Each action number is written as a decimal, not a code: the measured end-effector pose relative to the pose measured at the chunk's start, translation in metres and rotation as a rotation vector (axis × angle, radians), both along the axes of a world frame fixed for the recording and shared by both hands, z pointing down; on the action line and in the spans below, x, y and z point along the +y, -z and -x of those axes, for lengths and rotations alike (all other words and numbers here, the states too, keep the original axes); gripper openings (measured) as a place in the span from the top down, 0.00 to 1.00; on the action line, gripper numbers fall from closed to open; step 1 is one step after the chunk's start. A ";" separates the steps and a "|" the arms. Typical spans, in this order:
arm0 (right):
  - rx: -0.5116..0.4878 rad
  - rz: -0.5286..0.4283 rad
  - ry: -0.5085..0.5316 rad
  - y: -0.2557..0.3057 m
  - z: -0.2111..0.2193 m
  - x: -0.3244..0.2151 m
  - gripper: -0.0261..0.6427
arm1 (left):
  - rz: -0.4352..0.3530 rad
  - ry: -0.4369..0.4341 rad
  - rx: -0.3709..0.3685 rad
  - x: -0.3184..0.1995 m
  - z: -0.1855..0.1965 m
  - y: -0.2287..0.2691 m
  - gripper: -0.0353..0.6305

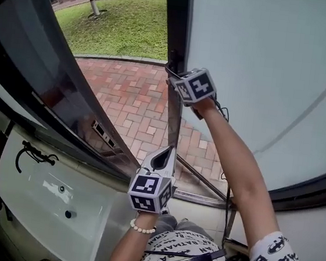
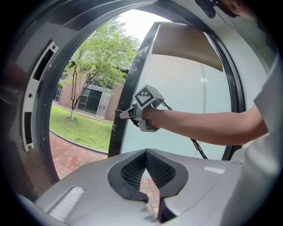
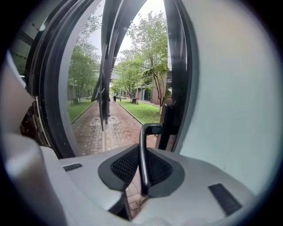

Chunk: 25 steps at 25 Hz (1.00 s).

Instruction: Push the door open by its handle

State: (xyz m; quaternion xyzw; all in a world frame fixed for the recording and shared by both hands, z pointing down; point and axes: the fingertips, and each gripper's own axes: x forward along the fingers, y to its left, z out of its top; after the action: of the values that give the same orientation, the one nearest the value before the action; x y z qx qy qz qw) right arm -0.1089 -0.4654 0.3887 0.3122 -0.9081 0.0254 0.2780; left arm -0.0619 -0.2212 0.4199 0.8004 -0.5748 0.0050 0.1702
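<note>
Between the pads of my right gripper [image 3: 141,152] stands the door's handle [image 3: 148,129], a dark upright bar that bends over at the top towards the door's edge. The jaws are clenched on its shaft, one pad on each side. I hold it low on the bar, I think, so that a push along my outstretched arm goes straight into the door rather than twisting the bar.

The handle sits on the dark stile [image 1: 177,29] at the free edge of the door, with the frosted pane [image 1: 264,62] spreading away to my right. Pushing at that edge, far from the hinges, should give the most swing for the least effort.

My left gripper [image 1: 163,153] hangs lower and nearer my body, closed on nothing, well apart from the handle. It looks parked there so as to stay out of the door's way.

Beyond the stile a gap already shows brick paving [image 1: 131,100] and, farther off, a lawn [image 1: 122,23]. To the left of the gap a second dark glazed leaf [image 1: 36,66] leans across. The paving outside looks bare, so the door should have room to swing outward. The tight spot is my right wrist, which sits just beside the stile.
</note>
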 end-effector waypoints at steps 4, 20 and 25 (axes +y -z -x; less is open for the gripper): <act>-0.004 -0.007 -0.066 0.001 -0.022 -0.039 0.86 | 0.002 -0.032 -0.015 -0.019 -0.001 -0.003 0.95; -0.003 -0.003 -0.310 -0.003 -0.129 -0.177 0.86 | 0.031 -0.123 -0.049 -0.076 -0.020 -0.031 0.95; 0.002 -0.024 -0.337 -0.003 -0.153 -0.209 0.86 | 0.025 -0.142 -0.028 -0.121 -0.025 -0.044 0.95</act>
State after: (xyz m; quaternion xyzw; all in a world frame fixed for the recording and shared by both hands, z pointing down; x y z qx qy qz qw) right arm 0.0437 -0.6744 0.3914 0.4634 -0.8428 0.0603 0.2670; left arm -0.0365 -0.3425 0.4635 0.8367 -0.5189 0.0354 0.1714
